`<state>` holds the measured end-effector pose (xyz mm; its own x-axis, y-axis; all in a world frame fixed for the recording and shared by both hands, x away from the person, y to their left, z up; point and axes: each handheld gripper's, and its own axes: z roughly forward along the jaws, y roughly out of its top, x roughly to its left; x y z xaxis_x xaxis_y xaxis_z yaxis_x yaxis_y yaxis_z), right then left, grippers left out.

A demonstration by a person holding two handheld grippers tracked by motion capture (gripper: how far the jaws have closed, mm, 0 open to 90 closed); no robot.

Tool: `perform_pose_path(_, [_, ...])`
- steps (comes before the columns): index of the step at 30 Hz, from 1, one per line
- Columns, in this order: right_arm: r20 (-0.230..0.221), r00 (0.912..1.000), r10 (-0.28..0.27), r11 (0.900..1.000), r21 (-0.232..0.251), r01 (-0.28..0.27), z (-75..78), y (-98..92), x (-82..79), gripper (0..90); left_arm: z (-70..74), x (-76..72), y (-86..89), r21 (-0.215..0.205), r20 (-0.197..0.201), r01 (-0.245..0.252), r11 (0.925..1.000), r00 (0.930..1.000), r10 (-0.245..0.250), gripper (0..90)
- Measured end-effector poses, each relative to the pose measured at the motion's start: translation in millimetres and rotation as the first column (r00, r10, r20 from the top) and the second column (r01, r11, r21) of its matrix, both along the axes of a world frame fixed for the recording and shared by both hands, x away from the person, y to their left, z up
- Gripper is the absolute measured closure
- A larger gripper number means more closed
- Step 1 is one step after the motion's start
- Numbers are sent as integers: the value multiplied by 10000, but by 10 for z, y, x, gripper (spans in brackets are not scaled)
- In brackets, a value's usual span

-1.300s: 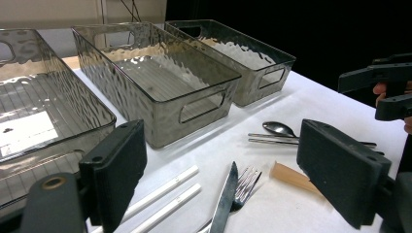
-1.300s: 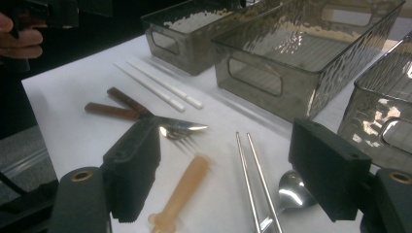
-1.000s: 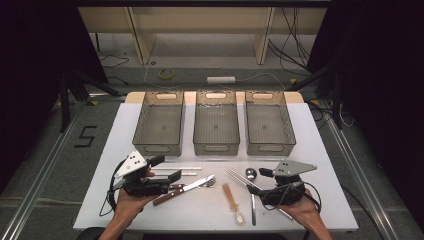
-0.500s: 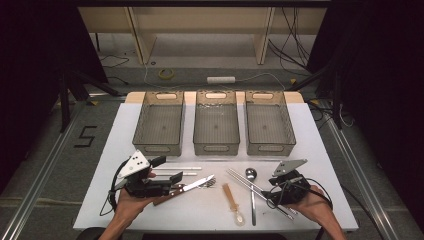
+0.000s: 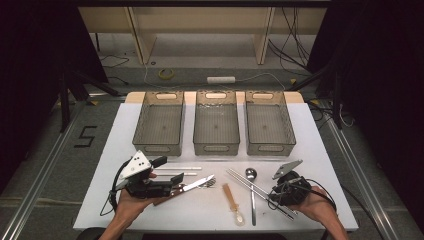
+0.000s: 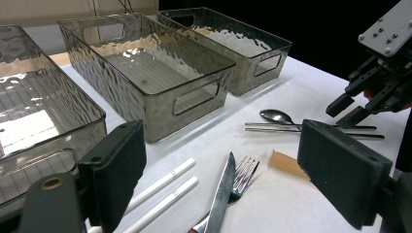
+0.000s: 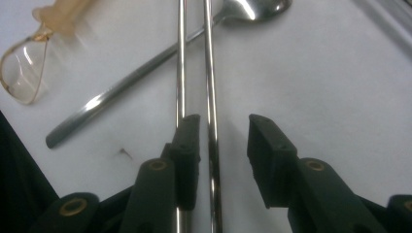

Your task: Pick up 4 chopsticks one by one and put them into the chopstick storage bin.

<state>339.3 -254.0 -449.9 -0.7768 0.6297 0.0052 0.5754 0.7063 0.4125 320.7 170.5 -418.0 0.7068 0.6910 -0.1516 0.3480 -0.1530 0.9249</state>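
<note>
**Right gripper down over metal chopsticks, jaws closing, no grip yet**

Nearest, at 5 o'clock on the white table (image 5: 320, 150): right gripper (image 5: 274, 196) in the person's right hand (image 5: 312, 202), tilted down onto the metal chopsticks (image 5: 250, 185). Jaws just been closing, part-way in, a clear gap left. In the right gripper view, one chopstick (image 7: 210, 97) running up between the two black jaws, free of the right-hand pad; the other (image 7: 180, 73) passing along or under the left-hand jaw, contact there impossible to judge. Not clamped yet.

At 7 o'clock: left gripper (image 5: 172, 187) in the left hand (image 5: 131, 204), lying low, pointing toward 3 o'clock. Jaws wide apart in the left gripper view, nothing between the pads. Knife (image 6: 221, 194) and fork (image 6: 243, 172) just ahead of it, side by side, touching or nearly so.

Near centre, toward 6 o'clock: small wooden-handled scoop (image 5: 233, 201) with a clear bowl. Metal spoon (image 5: 251, 187) beside it, handle crossing under the chopsticks, bowl toward 12.

Above the left gripper, toward 9 o'clock: two white sticks (image 5: 177, 171), parallel, close together.

Farthest, at 12 o'clock: three clear bins in a row, left bin (image 5: 159, 125), middle bin (image 5: 215, 125), right bin (image 5: 269, 125), handles cut into the end walls, well apart from the cutlery.
</note>
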Motion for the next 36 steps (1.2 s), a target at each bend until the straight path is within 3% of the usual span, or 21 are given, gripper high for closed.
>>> perform_pose_path(9, [-380, 9991, 210, 9995, -238, -219, -67, 12, 12, 747, -3, 2, -5, 20, -22, 22, 10000, 10000, -22, 175])
perform_pose_path(17, [-406, 9983, 419, 9985, -327, -432, -100, 37, 41, 836, -3, 11, -18, 19, -62, 56, 10000, 10000, -56, 174])
perform_pose_path(22, [-230, 9968, 765, 9963, -372, -773, -86, 46, 41, 850, -4, 18, -22, 52, -86, 101, 9999, 9999, -100, 174])
perform_pose_path(28, [254, 9954, 924, 9956, -175, -920, 58, 25, 46, 856, 2, 86, -72, 81, -145, 300, 9995, 9994, -299, 175])
perform_pose_path(36, [771, 9896, 1215, 9919, 276, -1239, 263, 107, 70, 857, -3, 170, -233, 531, -304, 1002, 9935, 9947, -987, 176])
